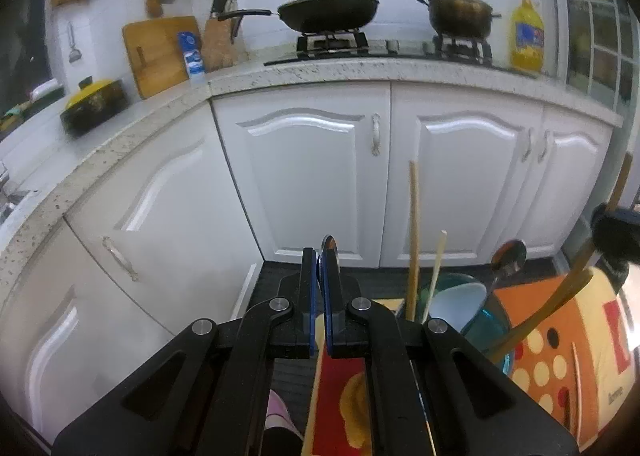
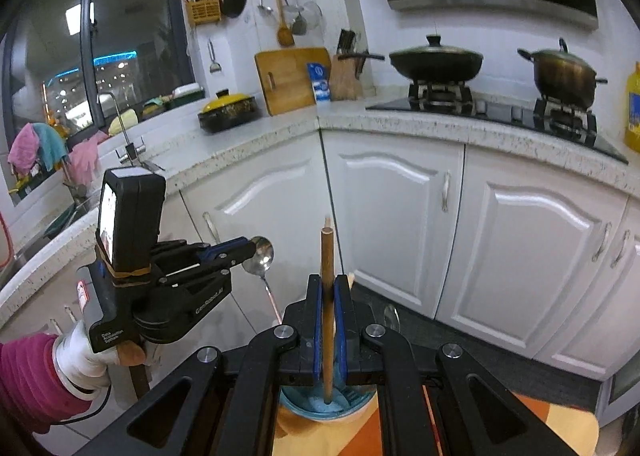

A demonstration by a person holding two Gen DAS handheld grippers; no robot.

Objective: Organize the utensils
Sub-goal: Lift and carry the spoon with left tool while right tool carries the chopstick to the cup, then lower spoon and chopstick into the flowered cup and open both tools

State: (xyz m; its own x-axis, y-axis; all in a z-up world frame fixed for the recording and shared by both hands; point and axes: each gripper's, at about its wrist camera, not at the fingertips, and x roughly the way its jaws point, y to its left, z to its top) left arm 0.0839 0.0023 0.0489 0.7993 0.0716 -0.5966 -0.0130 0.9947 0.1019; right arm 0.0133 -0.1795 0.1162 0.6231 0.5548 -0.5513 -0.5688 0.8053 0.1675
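My left gripper [image 1: 319, 256] is shut on a metal spoon [image 1: 329, 244], whose bowl shows edge-on above the fingertips. In the right wrist view that same left gripper [image 2: 252, 247] holds the spoon [image 2: 260, 254] bowl-up, its handle slanting down. My right gripper [image 2: 328, 280] is shut on wooden chopsticks [image 2: 327, 252], and their lower ends stand in a teal cup [image 2: 320, 408]. In the left wrist view the teal cup [image 1: 486, 322] holds two upright chopsticks [image 1: 413, 240], a pale blue spoon [image 1: 456, 304] and another metal spoon [image 1: 509, 258]. The right gripper [image 1: 612, 236] is at the right edge.
An orange patterned cloth [image 1: 560, 360] lies under the cup. White cabinet doors [image 1: 308, 176] and a speckled counter [image 1: 360, 70] stand behind, with a wok [image 1: 328, 10], a pot [image 1: 460, 12] and a yellow oil bottle [image 1: 527, 36]. A gloved hand [image 2: 80, 360] holds the left gripper.
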